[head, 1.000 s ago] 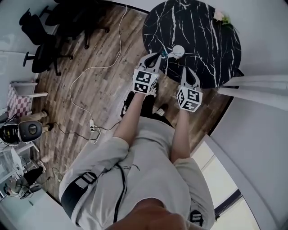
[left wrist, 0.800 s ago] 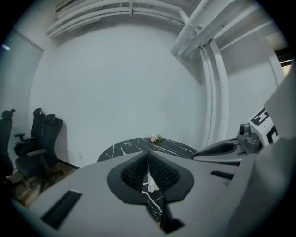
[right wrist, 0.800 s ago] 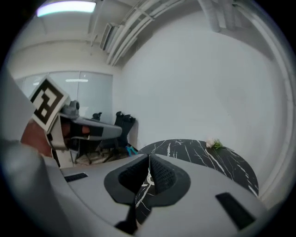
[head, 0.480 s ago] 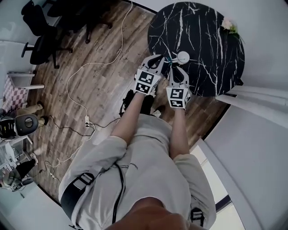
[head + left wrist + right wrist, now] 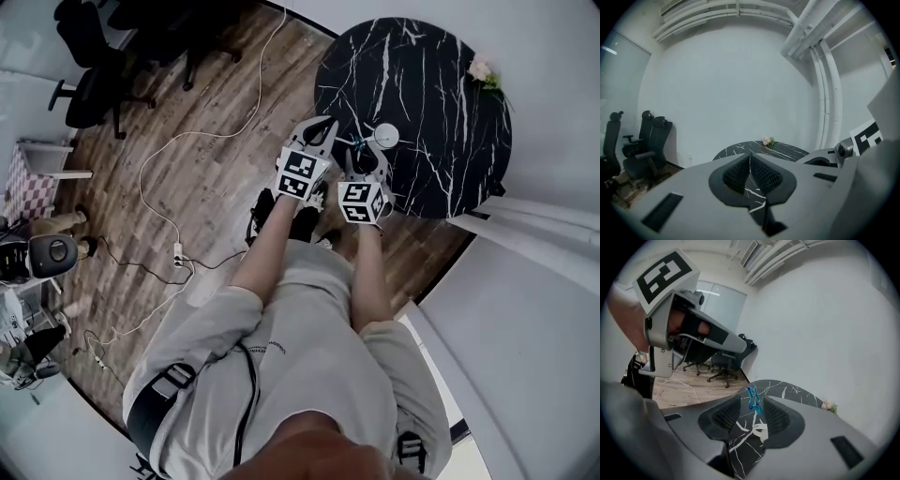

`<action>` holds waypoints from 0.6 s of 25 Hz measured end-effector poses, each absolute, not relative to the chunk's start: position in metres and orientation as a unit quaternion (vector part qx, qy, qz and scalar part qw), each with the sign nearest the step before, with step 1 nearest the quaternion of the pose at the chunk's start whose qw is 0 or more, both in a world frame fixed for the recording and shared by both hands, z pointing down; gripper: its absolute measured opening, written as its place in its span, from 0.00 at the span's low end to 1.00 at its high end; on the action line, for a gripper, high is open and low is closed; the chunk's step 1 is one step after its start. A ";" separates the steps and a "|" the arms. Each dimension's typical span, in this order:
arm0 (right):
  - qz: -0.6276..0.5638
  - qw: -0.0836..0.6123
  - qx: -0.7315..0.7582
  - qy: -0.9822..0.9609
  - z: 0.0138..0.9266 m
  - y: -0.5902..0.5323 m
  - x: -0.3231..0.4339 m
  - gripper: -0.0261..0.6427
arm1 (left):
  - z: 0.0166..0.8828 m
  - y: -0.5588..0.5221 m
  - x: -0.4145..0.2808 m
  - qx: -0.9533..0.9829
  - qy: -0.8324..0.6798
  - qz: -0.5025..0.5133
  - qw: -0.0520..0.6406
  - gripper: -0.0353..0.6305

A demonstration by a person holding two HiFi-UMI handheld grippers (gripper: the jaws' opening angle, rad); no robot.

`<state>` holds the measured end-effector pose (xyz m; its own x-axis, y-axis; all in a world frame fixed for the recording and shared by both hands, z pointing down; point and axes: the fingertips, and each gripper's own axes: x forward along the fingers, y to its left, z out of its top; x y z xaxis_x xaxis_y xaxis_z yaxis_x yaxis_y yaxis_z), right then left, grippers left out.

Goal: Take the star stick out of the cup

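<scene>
Two grippers hang at the near edge of the black marble surface. Left gripper: jaws closed, nothing between them. Right gripper: jaws have just been opening and stand apart; the blue star stick shows between their tips, unpressed, with the white cup in the same gap.

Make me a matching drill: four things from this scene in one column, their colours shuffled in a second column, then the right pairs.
Things:
1. star stick
2. cup
3. table
4. flowers

Colours:
A. white
B. pale pink
C. blue
D. black with white veins

Pairs: 1-C, 2-A, 3-D, 4-B
</scene>
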<state>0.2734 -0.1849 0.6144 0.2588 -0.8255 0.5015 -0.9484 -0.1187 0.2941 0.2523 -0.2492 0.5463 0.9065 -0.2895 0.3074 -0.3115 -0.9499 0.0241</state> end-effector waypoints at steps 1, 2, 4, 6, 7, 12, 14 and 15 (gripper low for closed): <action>0.106 0.293 0.739 -0.597 0.615 -0.187 0.274 0.28 | 0.545 -0.252 0.251 0.975 -0.156 0.152 0.036 0.09; 0.106 0.299 0.739 -0.594 0.616 -0.190 0.274 0.28 | 0.545 -0.256 0.250 0.975 -0.158 0.153 0.036 0.09; 0.111 0.302 0.741 -0.589 0.618 -0.192 0.277 0.28 | 0.545 -0.261 0.249 0.974 -0.162 0.151 0.039 0.09; 0.122 0.293 0.746 -0.586 0.621 -0.192 0.282 0.25 | 0.547 -0.265 0.249 0.974 -0.165 0.148 0.043 0.09; 0.125 0.290 0.748 -0.584 0.622 -0.192 0.286 0.23 | 0.550 -0.266 0.249 0.973 -0.167 0.150 0.046 0.09; 0.125 0.287 0.757 -0.574 0.621 -0.191 0.294 0.14 | 0.556 -0.270 0.247 0.972 -0.170 0.155 0.053 0.09; 0.124 0.283 0.761 -0.570 0.618 -0.191 0.297 0.13 | 0.555 -0.270 0.248 0.972 -0.167 0.155 0.051 0.09; 0.124 0.278 0.764 -0.568 0.616 -0.190 0.299 0.13 | 0.554 -0.270 0.249 0.972 -0.166 0.156 0.051 0.09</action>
<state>0.2990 -0.1905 0.6156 0.3232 -0.8001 0.5053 -0.9378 -0.1996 0.2839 0.2490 -0.2699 0.5540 0.8964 -0.3071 0.3197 -0.3391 -0.9395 0.0481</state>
